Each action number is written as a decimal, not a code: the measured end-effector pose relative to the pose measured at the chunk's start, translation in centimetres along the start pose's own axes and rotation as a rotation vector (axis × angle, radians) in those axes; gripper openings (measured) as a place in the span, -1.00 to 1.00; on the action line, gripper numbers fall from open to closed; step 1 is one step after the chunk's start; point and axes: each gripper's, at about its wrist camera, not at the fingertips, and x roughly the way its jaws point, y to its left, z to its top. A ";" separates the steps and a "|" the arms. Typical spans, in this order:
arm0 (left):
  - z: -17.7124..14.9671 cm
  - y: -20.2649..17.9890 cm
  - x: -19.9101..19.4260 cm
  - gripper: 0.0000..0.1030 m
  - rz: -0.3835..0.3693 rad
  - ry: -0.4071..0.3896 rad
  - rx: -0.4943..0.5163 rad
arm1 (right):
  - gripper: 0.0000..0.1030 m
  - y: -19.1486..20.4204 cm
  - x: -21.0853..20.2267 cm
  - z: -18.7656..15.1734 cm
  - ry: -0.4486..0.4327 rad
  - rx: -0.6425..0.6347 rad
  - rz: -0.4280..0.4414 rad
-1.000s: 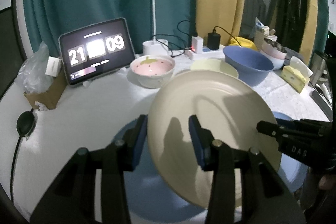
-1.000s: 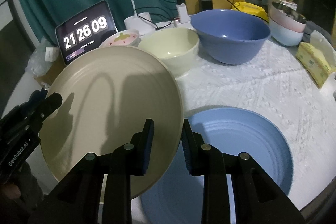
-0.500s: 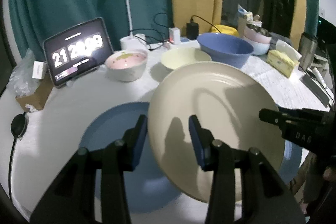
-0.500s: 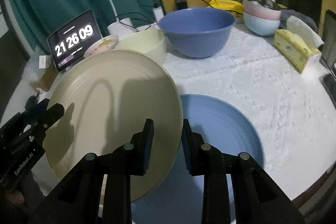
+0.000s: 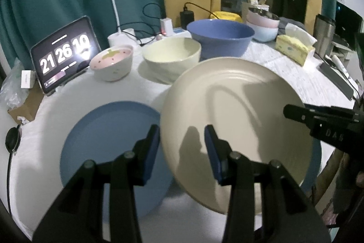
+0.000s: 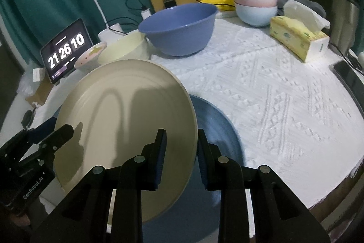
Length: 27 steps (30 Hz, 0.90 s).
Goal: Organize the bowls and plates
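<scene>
- A plate (image 5: 238,106) is hanging tilted above the tabletop (image 6: 284,95), with the left hand-held gripper (image 5: 182,140) straddling its near-left rim and the right hand-held gripper (image 6: 180,142) straddling the opposite rim.
- A second plate (image 5: 109,140) is lying flat on the tabletop beneath it — partly covered.
- Behind the plates, three bowls are standing in a row: the small bowl (image 5: 111,62) leftmost, the middle bowl (image 5: 173,56) beside it, the large bowl (image 5: 219,39) rightmost.
- A tablet (image 5: 64,54) is leaning left of the small bowl.
- A tissue box (image 6: 298,38) is sitting right of the large bowl — stacked bowls (image 6: 256,3) behind it.

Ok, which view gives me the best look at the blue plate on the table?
The left wrist view: the blue plate shows most of its face, with only its right part behind the cream plate. In the right wrist view only a crescent of it shows beyond the cream plate and the right gripper.
</scene>
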 end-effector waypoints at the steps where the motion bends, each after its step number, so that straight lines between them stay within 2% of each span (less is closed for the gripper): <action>1: -0.1 -0.3 0.1 -0.19 -0.002 0.005 0.005 | -0.44 -0.1 -0.1 0.0 -0.002 0.002 -0.001; 27: -1.2 -2.8 2.3 -0.16 -0.056 0.118 0.051 | -0.42 -2.9 -0.7 -0.7 -0.017 0.062 -0.033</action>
